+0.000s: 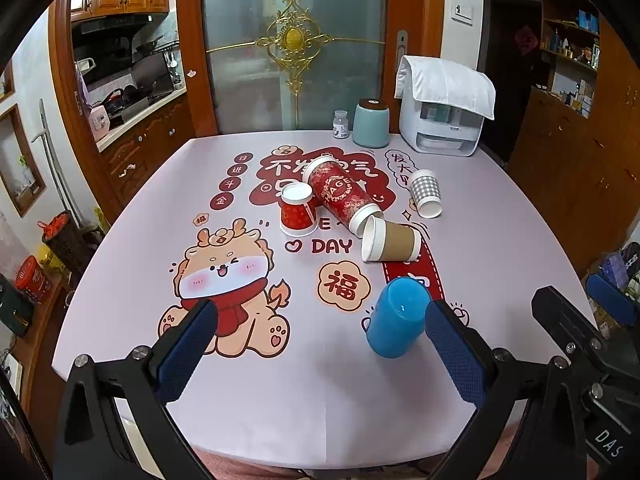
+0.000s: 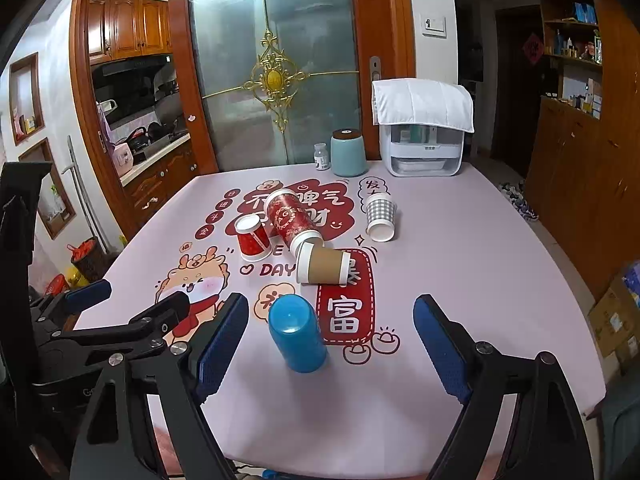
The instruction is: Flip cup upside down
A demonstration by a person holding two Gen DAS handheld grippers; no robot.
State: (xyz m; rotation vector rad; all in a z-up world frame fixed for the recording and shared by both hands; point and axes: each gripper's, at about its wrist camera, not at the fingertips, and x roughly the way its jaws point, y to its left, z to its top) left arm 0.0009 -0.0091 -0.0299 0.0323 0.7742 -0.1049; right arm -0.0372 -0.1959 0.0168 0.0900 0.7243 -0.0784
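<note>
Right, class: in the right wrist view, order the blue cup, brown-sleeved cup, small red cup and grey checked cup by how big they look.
1. blue cup, though it is nearest the camera
2. brown-sleeved cup
3. small red cup and grey checked cup look alike, so unranked

Two adjacent near-edge wrist views across the same table (image 1: 132,248), doorward.

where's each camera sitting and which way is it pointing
Left wrist: on the left gripper, low at the near table edge, facing the glass door; its own open jaws show, plus the right gripper at far right.
Right wrist: on the right gripper, same heading, further right; its open jaws show, the left gripper at far left.
Shared: blue cup upside down nearest, paper cups behind it, the pink table.
</note>
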